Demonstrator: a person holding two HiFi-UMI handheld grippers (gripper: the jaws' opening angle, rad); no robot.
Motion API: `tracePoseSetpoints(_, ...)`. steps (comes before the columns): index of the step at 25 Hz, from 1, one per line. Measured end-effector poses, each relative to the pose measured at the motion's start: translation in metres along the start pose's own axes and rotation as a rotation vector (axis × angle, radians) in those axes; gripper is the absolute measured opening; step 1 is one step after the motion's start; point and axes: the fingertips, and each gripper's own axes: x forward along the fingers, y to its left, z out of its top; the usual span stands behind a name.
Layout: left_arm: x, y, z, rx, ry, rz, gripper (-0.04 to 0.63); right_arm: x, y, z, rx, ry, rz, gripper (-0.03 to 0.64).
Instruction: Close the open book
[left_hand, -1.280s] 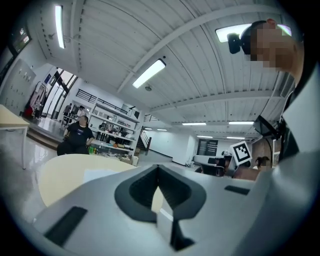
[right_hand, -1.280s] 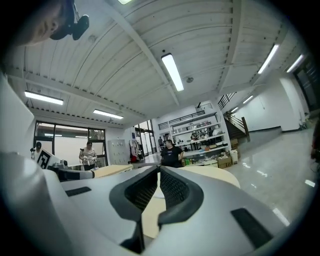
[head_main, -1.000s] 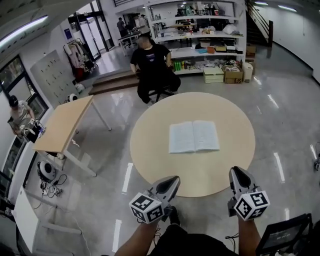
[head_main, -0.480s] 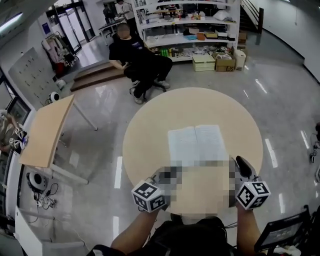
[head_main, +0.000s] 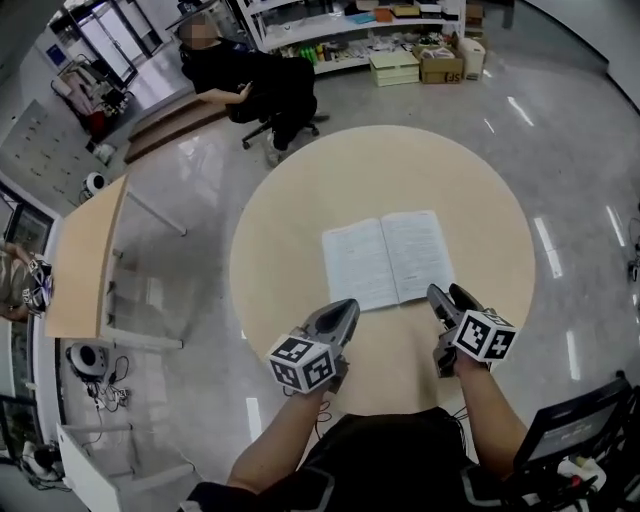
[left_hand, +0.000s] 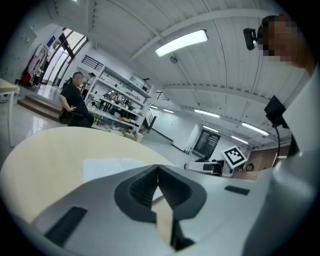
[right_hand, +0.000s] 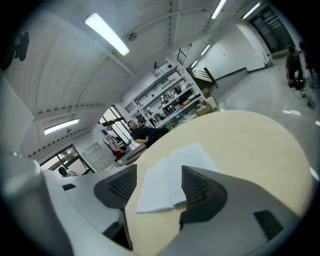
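The open book (head_main: 388, 260) lies flat, white pages up, in the middle of the round beige table (head_main: 300, 200). My left gripper (head_main: 347, 308) hovers just short of the book's near left corner, its jaws shut with nothing in them. My right gripper (head_main: 447, 296) is at the book's near right corner; its jaws have just been opening and stand wide apart with nothing between them. In the right gripper view the book (right_hand: 170, 175) shows beyond the spread fingers (right_hand: 200, 192). The left gripper view shows the pads (left_hand: 145, 187) meeting, with the book (left_hand: 107, 167) ahead.
A person sits on a chair (head_main: 250, 75) beyond the table's far edge. A rectangular desk (head_main: 85, 255) stands to the left. Shelves and boxes (head_main: 420, 60) line the back wall. A dark device (head_main: 575, 425) is near my right elbow.
Both grippers have moved forward and down from off the table's near edge to the book's near edge. The right jaws have opened wide; the left stayed shut.
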Motion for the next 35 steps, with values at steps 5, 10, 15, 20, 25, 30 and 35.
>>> tracePoseSetpoints(5,0.021,0.019,-0.039,-0.050,0.083,0.029,-0.011,0.026,-0.028,-0.055,0.237,0.087,-0.039,0.259)
tracePoseSetpoints(10,0.039,0.035,-0.066,-0.101,0.146,0.047,-0.011,0.053,-0.058,-0.091,0.360,0.138,-0.112,0.259)
tracePoseSetpoints(15,0.044,0.036,-0.086,-0.086,0.216,0.028,-0.011,0.067,-0.063,-0.114,0.482,0.140,-0.108,0.259)
tracePoseSetpoints(20,0.055,0.042,-0.098,-0.100,0.256,0.037,-0.011,0.075,-0.078,-0.117,0.604,0.113,-0.109,0.259)
tracePoseSetpoints(25,0.053,0.047,-0.101,-0.114,0.270,0.029,-0.011,0.083,-0.076,-0.117,0.691,0.080,-0.098,0.259)
tracePoseSetpoints(30,0.051,0.042,-0.102,-0.114,0.276,0.020,-0.011,0.090,-0.079,-0.113,0.723,0.069,-0.091,0.246)
tracePoseSetpoints(35,0.059,0.040,-0.102,-0.114,0.274,0.019,-0.011,0.092,-0.099,-0.111,0.734,0.063,-0.123,0.129)
